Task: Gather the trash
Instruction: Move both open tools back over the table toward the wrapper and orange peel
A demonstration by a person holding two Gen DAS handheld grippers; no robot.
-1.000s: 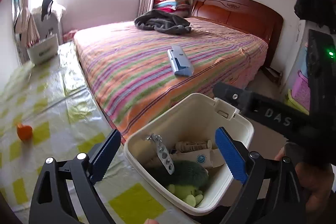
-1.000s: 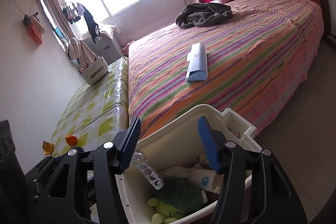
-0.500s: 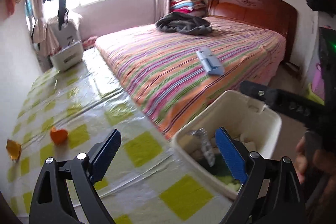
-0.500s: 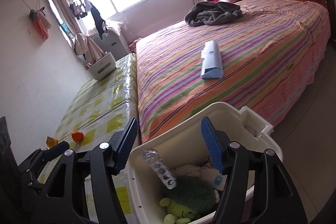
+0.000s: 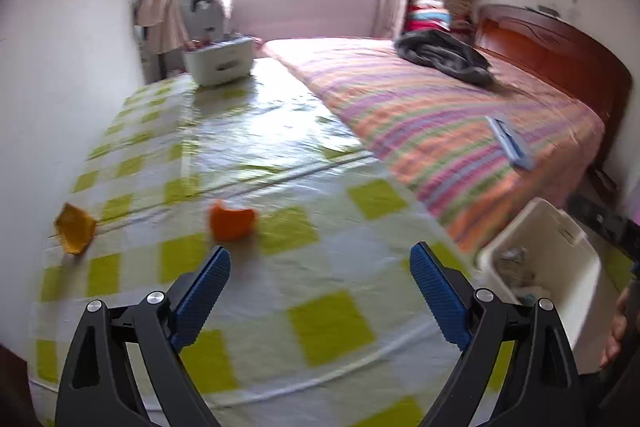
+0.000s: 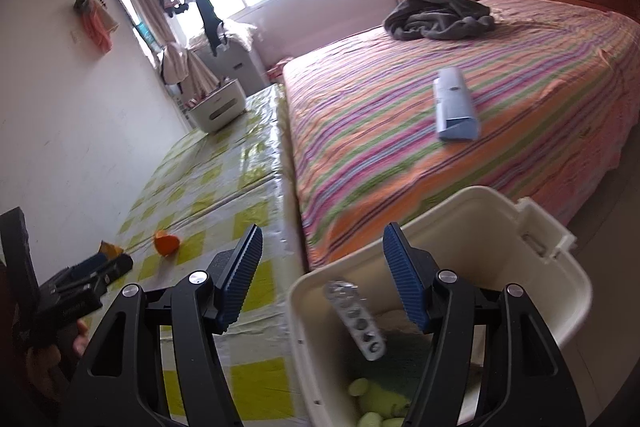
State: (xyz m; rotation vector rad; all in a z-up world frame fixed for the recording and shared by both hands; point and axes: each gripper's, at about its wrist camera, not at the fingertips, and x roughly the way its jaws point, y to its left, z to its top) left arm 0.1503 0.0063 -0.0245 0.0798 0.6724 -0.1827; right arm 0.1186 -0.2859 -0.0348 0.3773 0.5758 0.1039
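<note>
Two scraps remain on the yellow-checked plastic-covered table (image 5: 320,315): a curled orange peel (image 5: 232,223) and a crumpled yellow wrapper (image 5: 74,229); the left gripper (image 5: 320,291) faces them, fingers spread and empty, likely to grab one; the right gripper (image 6: 320,275), fingers apart around nothing, hovers over the white plastic trash bin (image 6: 480,223) beside the striped bed (image 6: 460,163).

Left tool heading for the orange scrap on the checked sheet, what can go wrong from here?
1. The orange scrap is small and lies flat on the glossy checked sheet; the open left tool may pinch the plastic too.
2. The left view is blurred, so the approach might be too fast to line up.
3. The white bin stands by the striped bed, to the side of the scraps; the yellow scrap could be missed.
</note>
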